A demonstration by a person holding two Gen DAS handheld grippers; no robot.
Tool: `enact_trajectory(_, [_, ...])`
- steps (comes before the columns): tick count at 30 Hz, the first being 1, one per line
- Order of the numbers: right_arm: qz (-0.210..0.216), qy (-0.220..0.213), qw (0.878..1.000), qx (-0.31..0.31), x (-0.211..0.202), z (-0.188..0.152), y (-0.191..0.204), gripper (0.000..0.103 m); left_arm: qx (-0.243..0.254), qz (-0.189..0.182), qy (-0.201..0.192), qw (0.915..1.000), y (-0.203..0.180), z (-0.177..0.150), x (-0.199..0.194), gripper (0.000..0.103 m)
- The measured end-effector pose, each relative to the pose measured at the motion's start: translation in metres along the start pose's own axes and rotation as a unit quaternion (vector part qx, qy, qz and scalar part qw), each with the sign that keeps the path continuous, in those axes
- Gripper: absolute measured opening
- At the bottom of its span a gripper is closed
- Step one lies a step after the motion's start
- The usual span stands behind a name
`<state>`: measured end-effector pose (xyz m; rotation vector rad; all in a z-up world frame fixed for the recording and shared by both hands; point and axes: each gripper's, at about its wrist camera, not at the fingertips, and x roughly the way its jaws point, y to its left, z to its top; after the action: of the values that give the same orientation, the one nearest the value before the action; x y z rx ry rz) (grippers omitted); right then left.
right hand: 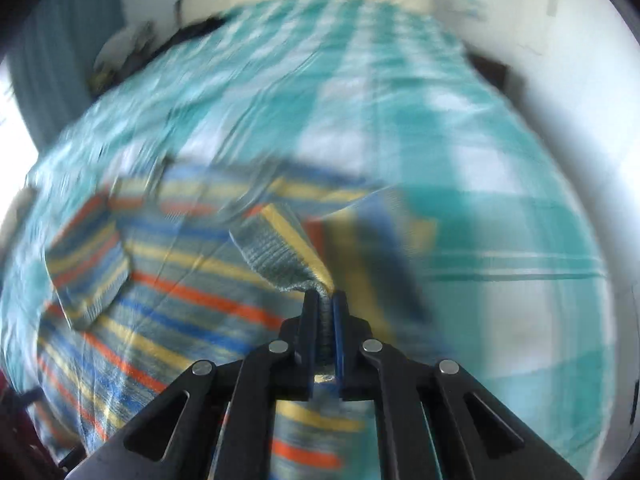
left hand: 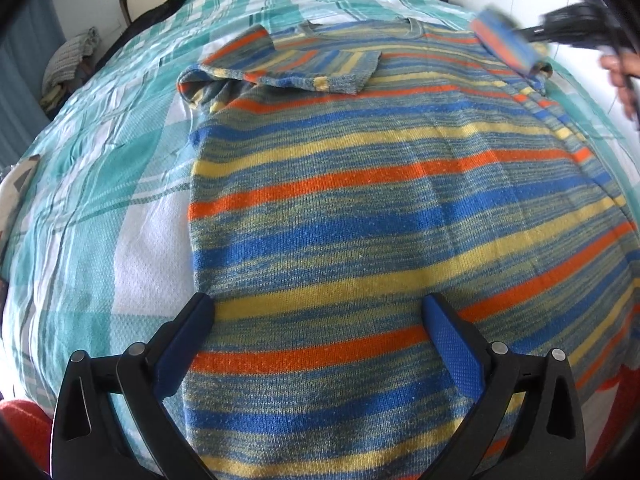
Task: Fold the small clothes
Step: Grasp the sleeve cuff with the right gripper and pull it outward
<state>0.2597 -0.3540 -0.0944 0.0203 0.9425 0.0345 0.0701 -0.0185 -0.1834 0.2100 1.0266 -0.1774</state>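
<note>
Folding in the second sleeve of the striped jumper

The blue, yellow and orange striped knitted jumper (left hand: 360, 208) lies flat on the bed's green and white checked cover (left hand: 100, 152). The right gripper (right hand: 326, 294) pinches the right sleeve (right hand: 288, 252) tight. The left gripper (left hand: 318, 308) hangs open above the hem. Lay this sleeve flat across the chest like the other one, and do not tug the body.

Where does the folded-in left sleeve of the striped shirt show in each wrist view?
Left wrist view: folded sleeve lies upper centre-left, flat across the striped shirt.
Right wrist view: same sleeve, blurred, at the left edge.
Shared landmark: teal checked bedspread under the shirt.
</note>
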Motion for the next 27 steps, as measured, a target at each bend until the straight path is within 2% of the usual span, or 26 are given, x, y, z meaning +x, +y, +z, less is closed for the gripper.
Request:
enact_trajectory(3, [-0.039, -0.041, 0.995, 0.077, -0.053, -0.007, -0.084, 0.007, -0.001, 0.001, 0.002, 1.0, 0.0, 0.001, 0.0, 0.103])
enact_trajectory(5, [-0.058, -0.049, 0.988, 0.134, -0.07, -0.016, -0.133, 0.007, -0.003, 0.002, 0.003, 1.0, 0.0, 0.002, 0.001, 0.103])
enact_trajectory(6, [-0.065, -0.04, 0.982, 0.173, -0.075, -0.027, -0.161, 0.007, -0.004, 0.003, 0.003, 1.0, 0.0, 0.002, 0.001, 0.103])
enact_trajectory(9, [-0.058, -0.002, 0.969, 0.241, -0.066, -0.062, -0.206, 0.007, -0.006, 0.005, 0.004, 1.0, -0.001, 0.002, 0.001, 0.102])
enact_trajectory(13, [-0.028, 0.023, 0.95, 0.311, -0.044, -0.101, -0.222, 0.006, -0.008, 0.005, 0.007, 0.9999, 0.0, 0.003, 0.001, 0.102])
enact_trajectory(15, [-0.046, 0.023, 0.944, 0.327, -0.042, -0.115, -0.217, 0.005, -0.009, 0.005, 0.008, 0.9999, 0.0, 0.002, 0.0, 0.102])
enact_trajectory(18, [-0.105, 0.004, 0.95, 0.295, -0.055, -0.119, -0.208, 0.004, -0.01, 0.007, 0.009, 0.9999, 0.001, 0.001, 0.0, 0.102])
enact_trajectory(20, [-0.125, -0.006, 0.955, 0.268, -0.066, -0.121, -0.208, 0.004, -0.012, 0.007, 0.009, 0.9999, 0.0, 0.001, 0.0, 0.102])
enact_trajectory(23, [-0.106, 0.035, 0.956, 0.271, -0.052, -0.133, -0.214, 0.003, -0.011, 0.008, 0.009, 0.9999, 0.0, 0.002, 0.001, 0.102])
enact_trajectory(27, [-0.08, 0.04, 0.943, 0.322, -0.044, -0.145, -0.231, 0.003, -0.011, 0.005, 0.009, 0.9999, 0.001, 0.001, 0.0, 0.102])
